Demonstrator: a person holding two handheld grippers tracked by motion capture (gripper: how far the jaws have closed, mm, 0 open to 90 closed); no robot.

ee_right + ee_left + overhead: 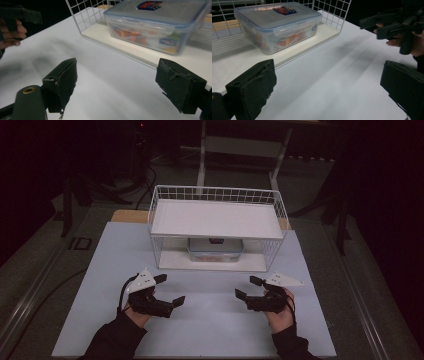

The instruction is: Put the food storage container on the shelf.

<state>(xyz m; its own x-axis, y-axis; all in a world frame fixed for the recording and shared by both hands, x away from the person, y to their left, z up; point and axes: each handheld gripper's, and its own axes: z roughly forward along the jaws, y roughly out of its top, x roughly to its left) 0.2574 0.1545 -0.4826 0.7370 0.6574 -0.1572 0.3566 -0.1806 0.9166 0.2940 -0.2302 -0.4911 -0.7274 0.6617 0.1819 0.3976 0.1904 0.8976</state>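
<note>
While the room around it lies dark, the white counter (200, 320) spreads wide under the high view, and toward its far side stands a white wire shelf rack (216, 227) with a flat upper board and a lower board resting on the counter. On that lower board, under the upper one and near the middle of the rack, sits a clear plastic food container (215, 249) with a blue-trimmed snap lid and a small dark label on top; colourful contents show through its walls in both gripper views, though what they are cannot be told. The container stands flat, with its lid on, touched by neither tool. Nearer the person, the left hand-held gripper (170, 292) hovers over the bare counter in front of the rack's left part, its black jaws spread wide apart with nothing between them, as its own view confirms. The right hand-held gripper (249, 287) is level with it in front of the rack's right part, jaws likewise standing well apart and empty, pointed inward toward the other. Both are well short of the container. Dark sleeves (117, 340) come in from the bottom edge, and each gripper carries a grey three-cornered plate on top.
</note>
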